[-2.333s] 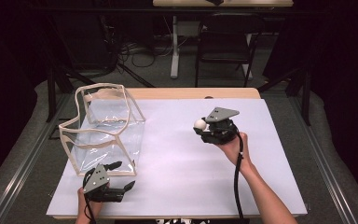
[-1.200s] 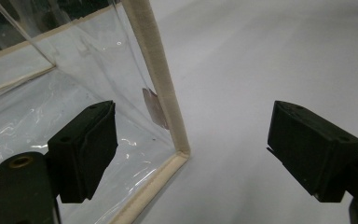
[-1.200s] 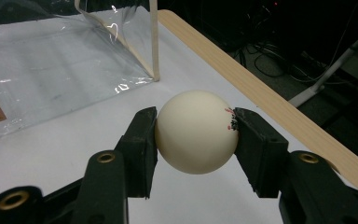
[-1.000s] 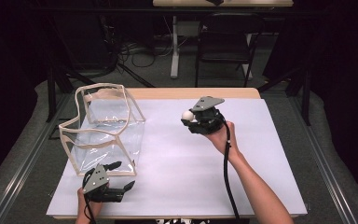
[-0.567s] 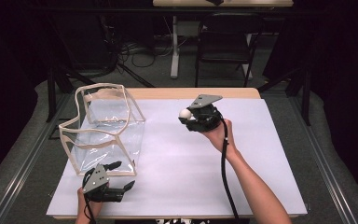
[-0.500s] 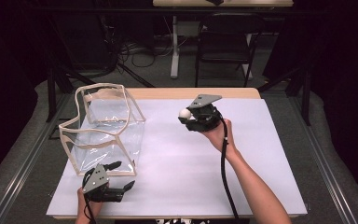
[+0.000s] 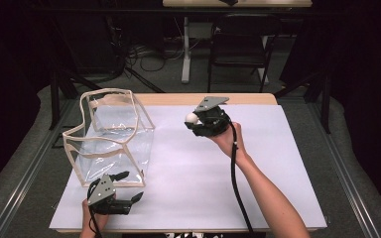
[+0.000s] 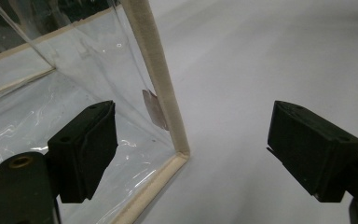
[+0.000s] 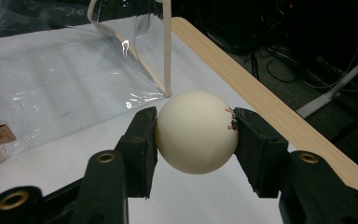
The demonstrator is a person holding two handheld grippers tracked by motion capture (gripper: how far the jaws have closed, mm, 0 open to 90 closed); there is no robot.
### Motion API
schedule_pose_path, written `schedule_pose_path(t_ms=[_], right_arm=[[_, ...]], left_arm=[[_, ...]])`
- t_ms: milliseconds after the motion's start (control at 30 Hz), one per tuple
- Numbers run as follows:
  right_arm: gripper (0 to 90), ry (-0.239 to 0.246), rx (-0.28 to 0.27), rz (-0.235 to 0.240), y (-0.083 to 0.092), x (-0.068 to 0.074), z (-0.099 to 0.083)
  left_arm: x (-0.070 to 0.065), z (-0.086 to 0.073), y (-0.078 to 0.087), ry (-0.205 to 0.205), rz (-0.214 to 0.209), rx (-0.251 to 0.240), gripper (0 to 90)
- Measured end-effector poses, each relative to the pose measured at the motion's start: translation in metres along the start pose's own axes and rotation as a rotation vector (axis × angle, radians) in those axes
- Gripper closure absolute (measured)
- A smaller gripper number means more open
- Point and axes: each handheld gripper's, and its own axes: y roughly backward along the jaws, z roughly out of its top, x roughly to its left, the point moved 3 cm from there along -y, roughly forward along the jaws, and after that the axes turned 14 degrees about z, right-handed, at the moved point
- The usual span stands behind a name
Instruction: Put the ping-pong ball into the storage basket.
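Observation:
A cream white ball (image 9: 196, 131) with small red and black marks sits clamped between the jaws of my right gripper (image 7: 194, 122), held above the white table toward the back middle. The ball (image 7: 192, 118) points left toward a clear plastic bag (image 7: 110, 139) with beige trim that stands open at the table's left. My left gripper (image 7: 129, 187) rests open near the front left, its jaws spread on either side of the bag's near corner edge (image 8: 163, 93) without touching it.
The table is covered by a white sheet (image 7: 193, 183) with a wooden edge (image 7: 178, 98) at the back. A dark chair (image 7: 240, 39) and cables lie on the floor beyond. A small tag (image 8: 153, 108) sits inside the bag wall.
My right gripper has carried the ball left and toward the back of the table, closer to the bag. The left gripper has stayed still.

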Motion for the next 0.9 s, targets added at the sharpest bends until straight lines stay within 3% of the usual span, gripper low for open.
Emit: schedule_pose_path(t_ms=[900], right_arm=[[51.1,0.005,0.003,0.012,-0.009,-0.006,0.017]], left_arm=[[0.001,-0.001,0.001,0.005,0.007,0.007,16.1]])
